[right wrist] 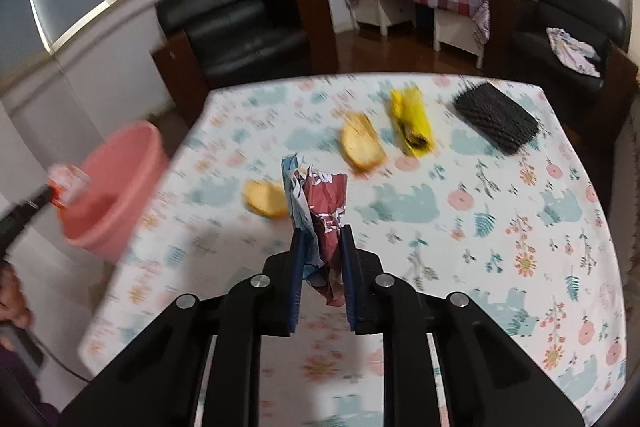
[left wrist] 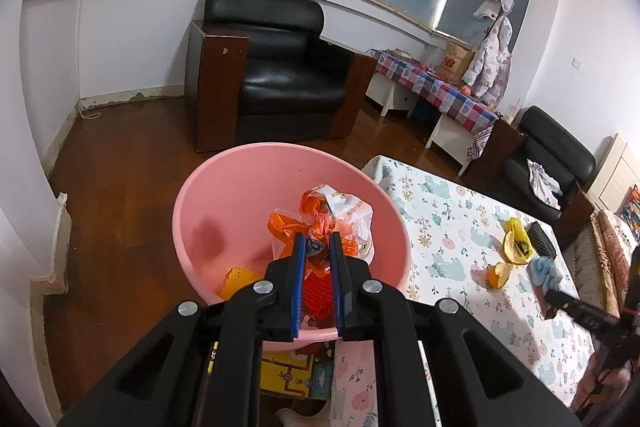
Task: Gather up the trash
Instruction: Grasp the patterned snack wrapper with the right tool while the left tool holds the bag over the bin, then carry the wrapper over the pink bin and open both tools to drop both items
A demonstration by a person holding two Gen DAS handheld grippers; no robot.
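My left gripper is shut on an orange and white plastic bag, which hangs inside the pink basin beside the table. Orange and yellow foam netting lies in the basin's bottom. My right gripper is shut on a crumpled red and blue wrapper just above the floral tablecloth. On the cloth lie two orange peels, a yellow bag and a black mesh piece. The right wrist view is blurred; the basin and the left gripper show at its left.
A black armchair stands behind the basin on the wooden floor. A side table with a checked cloth and a second armchair stand beyond the table. A person's hand shows at the lower left.
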